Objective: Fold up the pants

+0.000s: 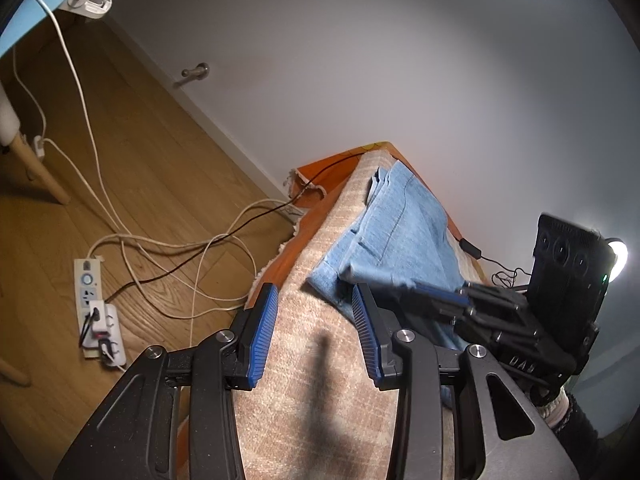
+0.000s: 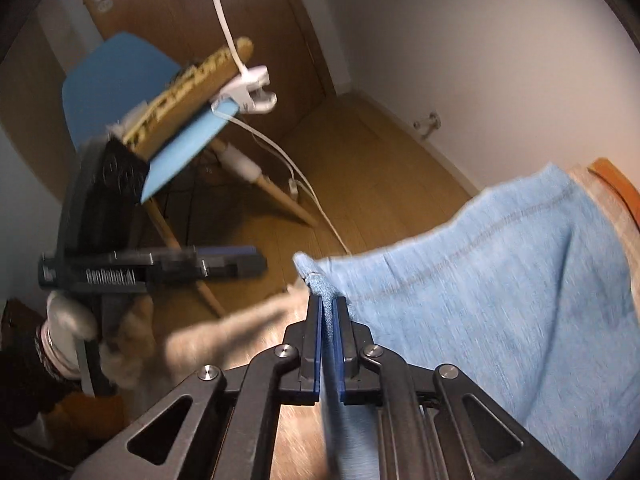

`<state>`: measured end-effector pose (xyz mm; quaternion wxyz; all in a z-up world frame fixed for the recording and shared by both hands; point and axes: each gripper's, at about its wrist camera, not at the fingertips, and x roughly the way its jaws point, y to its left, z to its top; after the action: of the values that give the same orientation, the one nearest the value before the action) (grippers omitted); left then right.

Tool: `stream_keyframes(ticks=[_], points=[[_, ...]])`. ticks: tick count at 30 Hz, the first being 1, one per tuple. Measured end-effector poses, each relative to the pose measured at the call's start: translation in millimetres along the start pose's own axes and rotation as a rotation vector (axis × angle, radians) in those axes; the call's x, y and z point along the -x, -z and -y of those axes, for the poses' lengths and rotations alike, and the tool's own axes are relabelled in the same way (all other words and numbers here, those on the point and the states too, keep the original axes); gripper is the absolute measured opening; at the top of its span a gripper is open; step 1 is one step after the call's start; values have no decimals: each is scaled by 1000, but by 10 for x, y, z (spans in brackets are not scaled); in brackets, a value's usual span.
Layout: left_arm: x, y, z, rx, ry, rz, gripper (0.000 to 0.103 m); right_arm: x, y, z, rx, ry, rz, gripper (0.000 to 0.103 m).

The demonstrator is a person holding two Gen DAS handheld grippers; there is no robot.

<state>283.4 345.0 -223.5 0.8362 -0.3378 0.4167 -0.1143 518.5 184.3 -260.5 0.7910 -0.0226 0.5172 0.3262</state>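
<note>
Light blue denim pants (image 1: 400, 220) lie folded on a beige woven cover (image 1: 312, 360) that has an orange edge. In the left wrist view my left gripper (image 1: 314, 292) hovers open over the cover, just short of the pants' near corner, with nothing between its blue pads. My right gripper (image 1: 436, 294) reaches in from the right at the pants' near edge. In the right wrist view the right gripper (image 2: 329, 304) is shut on a bunched edge of the pants (image 2: 500, 280), and the cloth rises from the pads. The left gripper (image 2: 224, 266) shows blurred at the left.
The wooden floor to the left holds a power strip (image 1: 94, 308) and loose white and black cables (image 1: 180, 240). A blue chair (image 2: 120, 80) with wooden legs stands beyond, a white clip (image 2: 252, 94) on it. A grey wall runs behind the cover. A bright lamp (image 1: 618, 256) shines at right.
</note>
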Motion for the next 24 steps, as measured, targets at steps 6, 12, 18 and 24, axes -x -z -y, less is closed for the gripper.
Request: stream_keyframes(ticks=[6,12,18,24], points=[[5,4,-35,57,71,8,47,-222,183,-7,-8,17,-34,3],[-181,30,104,49,87,-48,58,6,253,11,-45,-38,-16,44],[-481,32,123,95,54,-104,57,685,452,136,-60,52,55,49],[-453,25,203,77,22,-23,20,1207,648,509,-213,104,128,56]])
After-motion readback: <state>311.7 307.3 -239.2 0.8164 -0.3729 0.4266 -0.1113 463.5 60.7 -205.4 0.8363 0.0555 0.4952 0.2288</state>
